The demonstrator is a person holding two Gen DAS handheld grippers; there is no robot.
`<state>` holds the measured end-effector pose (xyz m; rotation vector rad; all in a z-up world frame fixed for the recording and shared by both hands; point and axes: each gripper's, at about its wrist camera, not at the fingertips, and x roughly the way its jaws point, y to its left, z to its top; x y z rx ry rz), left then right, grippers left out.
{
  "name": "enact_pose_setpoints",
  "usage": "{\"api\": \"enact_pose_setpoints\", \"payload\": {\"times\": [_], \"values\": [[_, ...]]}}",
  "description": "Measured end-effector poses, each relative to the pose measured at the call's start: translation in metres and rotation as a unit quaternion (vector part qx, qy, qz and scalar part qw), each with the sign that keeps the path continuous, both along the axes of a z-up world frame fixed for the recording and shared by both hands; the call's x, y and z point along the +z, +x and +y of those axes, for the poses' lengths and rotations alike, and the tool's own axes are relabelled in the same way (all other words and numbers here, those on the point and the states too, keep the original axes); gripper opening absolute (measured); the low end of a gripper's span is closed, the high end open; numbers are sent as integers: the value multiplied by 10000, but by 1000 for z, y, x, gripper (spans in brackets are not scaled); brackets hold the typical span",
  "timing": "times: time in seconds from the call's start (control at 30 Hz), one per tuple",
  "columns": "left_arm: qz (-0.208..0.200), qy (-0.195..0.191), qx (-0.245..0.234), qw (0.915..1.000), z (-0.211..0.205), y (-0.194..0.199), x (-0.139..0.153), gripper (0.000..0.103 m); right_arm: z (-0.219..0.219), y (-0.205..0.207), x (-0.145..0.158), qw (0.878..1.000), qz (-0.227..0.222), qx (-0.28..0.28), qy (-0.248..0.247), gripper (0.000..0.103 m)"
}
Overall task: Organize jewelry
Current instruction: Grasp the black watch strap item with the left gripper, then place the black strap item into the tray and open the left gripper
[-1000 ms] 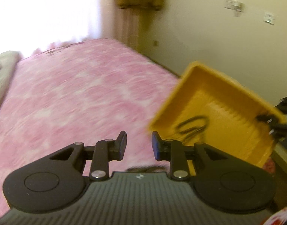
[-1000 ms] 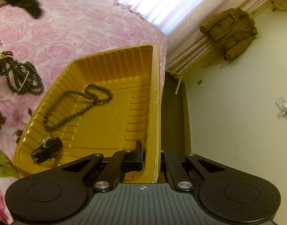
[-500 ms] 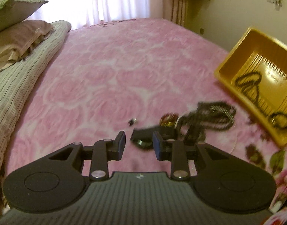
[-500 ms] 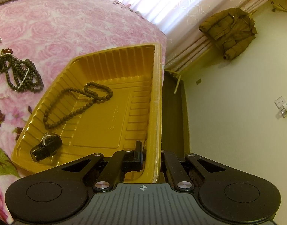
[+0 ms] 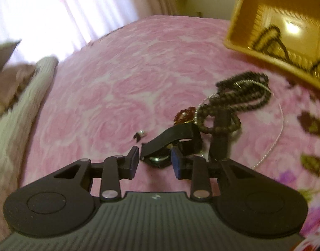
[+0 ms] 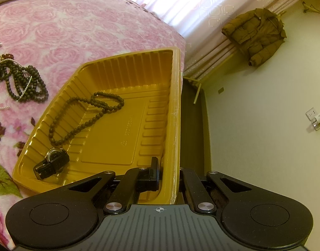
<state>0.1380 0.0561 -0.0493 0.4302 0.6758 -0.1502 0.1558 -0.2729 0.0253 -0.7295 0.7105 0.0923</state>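
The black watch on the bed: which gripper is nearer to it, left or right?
Left. The left gripper is open, its fingers either side of the watch on the blanket. The right gripper is apart from it, shut on the yellow tray rim.

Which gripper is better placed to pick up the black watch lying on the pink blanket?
Left. The left gripper has open jaws either side of the black strap watch on the pink rose-patterned blanket; the right gripper is shut on the yellow plastic tray's rim.
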Motion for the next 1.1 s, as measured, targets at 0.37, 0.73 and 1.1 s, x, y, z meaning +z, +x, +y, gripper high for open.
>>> {"api": "enact_pose_setpoints", "payload": {"times": [0.37,0.73,1.1], "values": [[-91,39,-131,9999,-5,9,-3,10,-1,1,-1,10000,5,-5,1,3],[-172,361,-331,9987,-10,13,-8,16,0,0,0,10000,8,-2,-2,3],[-214,10,114,9997,3,14,17,3,-1,0,-1,10000,6,3,-6,3]]}}
